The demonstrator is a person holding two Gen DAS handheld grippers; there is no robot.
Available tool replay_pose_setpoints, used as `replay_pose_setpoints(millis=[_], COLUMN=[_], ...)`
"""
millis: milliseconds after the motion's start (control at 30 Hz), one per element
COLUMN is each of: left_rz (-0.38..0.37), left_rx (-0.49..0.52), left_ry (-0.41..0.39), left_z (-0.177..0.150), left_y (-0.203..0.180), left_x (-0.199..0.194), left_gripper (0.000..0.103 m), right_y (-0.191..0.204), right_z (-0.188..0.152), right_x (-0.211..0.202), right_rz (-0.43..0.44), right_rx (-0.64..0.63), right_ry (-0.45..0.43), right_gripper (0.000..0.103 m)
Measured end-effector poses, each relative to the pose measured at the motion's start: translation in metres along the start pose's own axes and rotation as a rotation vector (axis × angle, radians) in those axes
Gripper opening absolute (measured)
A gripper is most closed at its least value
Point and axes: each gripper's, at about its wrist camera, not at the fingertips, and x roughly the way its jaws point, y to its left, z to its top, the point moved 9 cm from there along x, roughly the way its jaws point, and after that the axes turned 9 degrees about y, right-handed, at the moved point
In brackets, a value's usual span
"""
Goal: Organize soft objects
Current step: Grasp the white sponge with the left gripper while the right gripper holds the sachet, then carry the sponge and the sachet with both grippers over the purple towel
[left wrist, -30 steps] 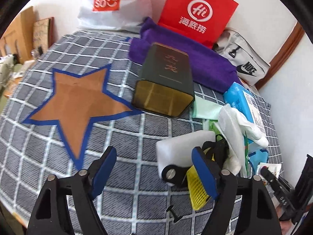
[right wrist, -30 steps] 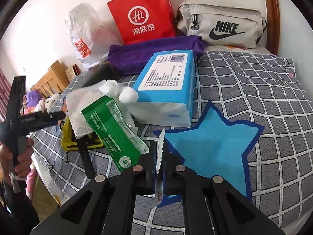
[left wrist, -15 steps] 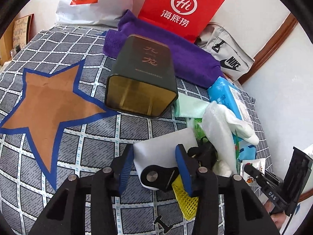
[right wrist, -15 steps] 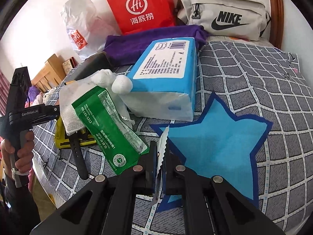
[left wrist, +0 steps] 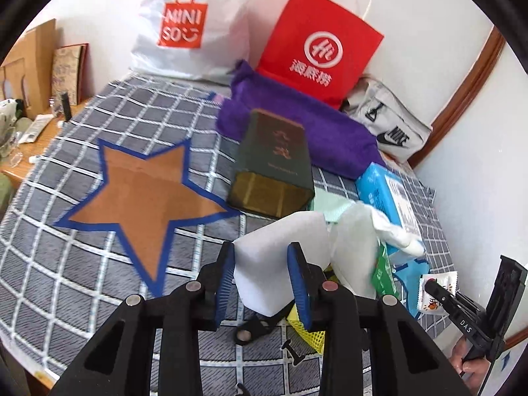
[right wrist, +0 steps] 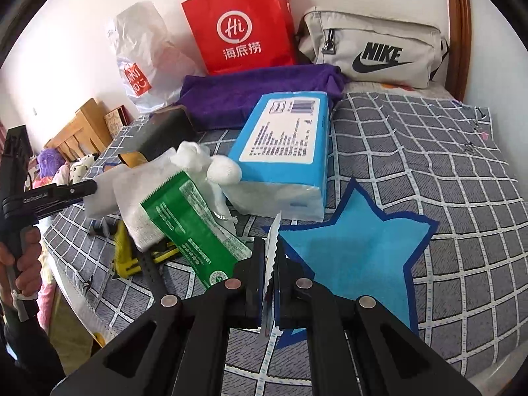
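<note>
My left gripper is shut on a white foam block and holds it lifted above the checked bedspread, right of the brown star. My right gripper is shut on a small white sachet with a serrated edge, at the left tip of the blue star. The sachet also shows in the left wrist view. A green packet, a white cloth bag and a blue tissue pack lie in a pile between the stars.
A dark tin box lies by a purple towel. A red paper bag, a white Miniso bag and a grey Nike pouch stand against the wall. A yellow mesh item and black strap lie under the pile.
My left gripper closed on the white foam block and lifted it off the bedspread. My right gripper stayed shut on the sachet, moving slightly forward at the blue star's edge.
</note>
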Motion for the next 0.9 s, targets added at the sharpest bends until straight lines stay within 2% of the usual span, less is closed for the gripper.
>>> replay_pose_setpoints(millis=[100,467,900], left_rz=[0.02,0.041,0.061], left_rx=[-0.008,-0.015,-0.005], left_ry=[-0.024,-0.062,-0.067], left_z=[0.002,0.014,0.045], left_y=[0.004,0.002,-0.013], left_x=[-0.013,-0.039,-0.042], left_gripper=[0.031,0.031,0.032], right_y=[-0.001,0.006,0.012], right_z=[0.003,0.029,0.077], right_x=[-0.01,-0.038,-0.044], right_rz=[-0.021,-0.011,-0.004], right_rx=[0.0,-0.01,-0.029], right_ry=[-0.018,-0.072,-0.106], right_gripper=[0.004,0.004,0.004])
